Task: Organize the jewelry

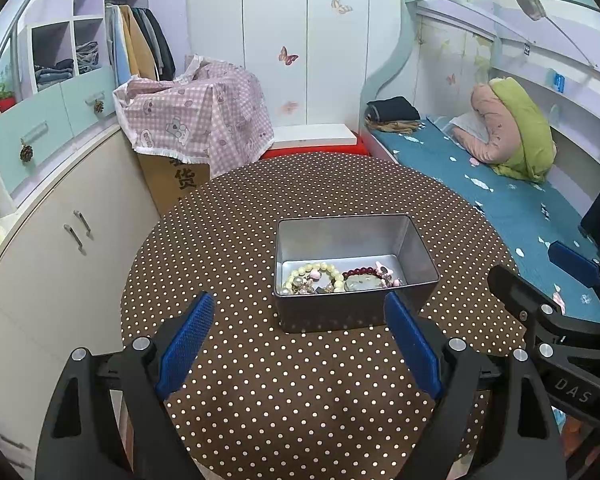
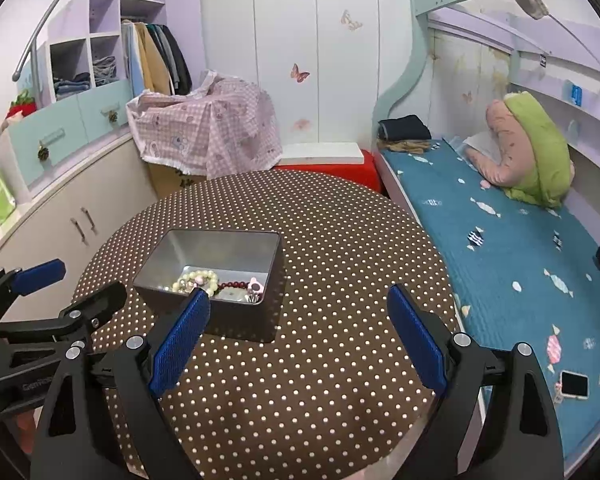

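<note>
A: Where's the jewelry?

B: All piled in the metal tin (image 1: 356, 268) on the polka-dot worktop (image 1: 300, 392). Cream bead bracelet (image 1: 320, 270), dark red bead bracelet (image 1: 356, 271), pink bits at the right, all bunched against the tin's near wall. Nothing loose on the cloth that I can see.

A: Claws?

B: Left claw (image 1: 300, 344) spread wide, holding nothing. Right claw (image 2: 300, 340) the same, wide and empty. Both hover over the near part of the worktop, apart from the tin.

A: Which is nearer?

B: Left, I'd judge. The tin sits dead ahead of it, centred between its fingers. From the right wrist view the tin (image 2: 216, 280) lies ahead and to the left, behind that claw's left finger.

A: Tin's axis?

B: Long side runs left-right across the left claw's line, near wall facing it. The pile hugs that wall, so a reach likely has to go over the rim and down.

A: Room?

B: Bare cloth all round the tin, most of it to the right. Worktop edge is near the bed (image 2: 500, 260) on the right, cabinets (image 1: 60, 248) on the left.
</note>
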